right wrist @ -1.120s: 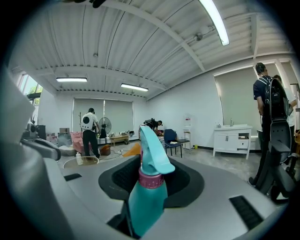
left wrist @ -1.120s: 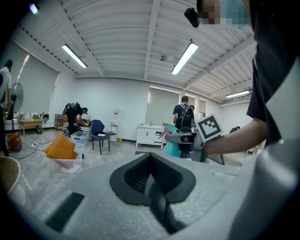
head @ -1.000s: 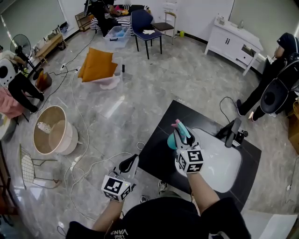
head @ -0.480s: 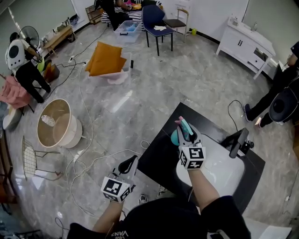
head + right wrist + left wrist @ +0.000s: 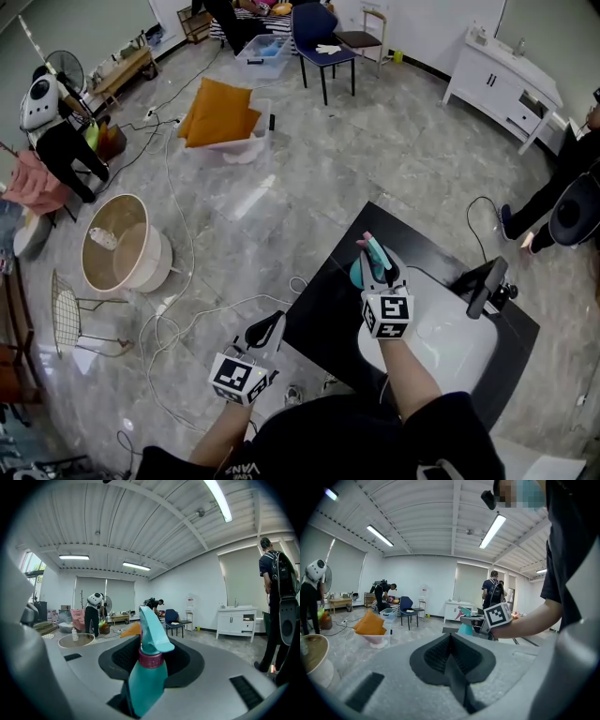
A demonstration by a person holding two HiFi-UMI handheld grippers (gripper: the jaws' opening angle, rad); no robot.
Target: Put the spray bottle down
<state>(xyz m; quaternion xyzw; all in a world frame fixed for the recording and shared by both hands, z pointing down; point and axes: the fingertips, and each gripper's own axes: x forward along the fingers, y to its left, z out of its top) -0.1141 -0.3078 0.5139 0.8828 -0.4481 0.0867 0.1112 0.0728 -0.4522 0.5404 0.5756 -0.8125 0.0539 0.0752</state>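
Right gripper view: teal spray bottle (image 5: 143, 684) between jaws

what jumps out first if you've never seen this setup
The teal spray bottle with its pink collar stands out, held upright in the right gripper over the black counter, beside a white sink. Next come the orange cushions farther off across the grey floor, and the left gripper, shut and empty.

Black countertop (image 5: 328, 305) carries a white basin (image 5: 452, 354) and, apparently, a dark tap (image 5: 482, 287).
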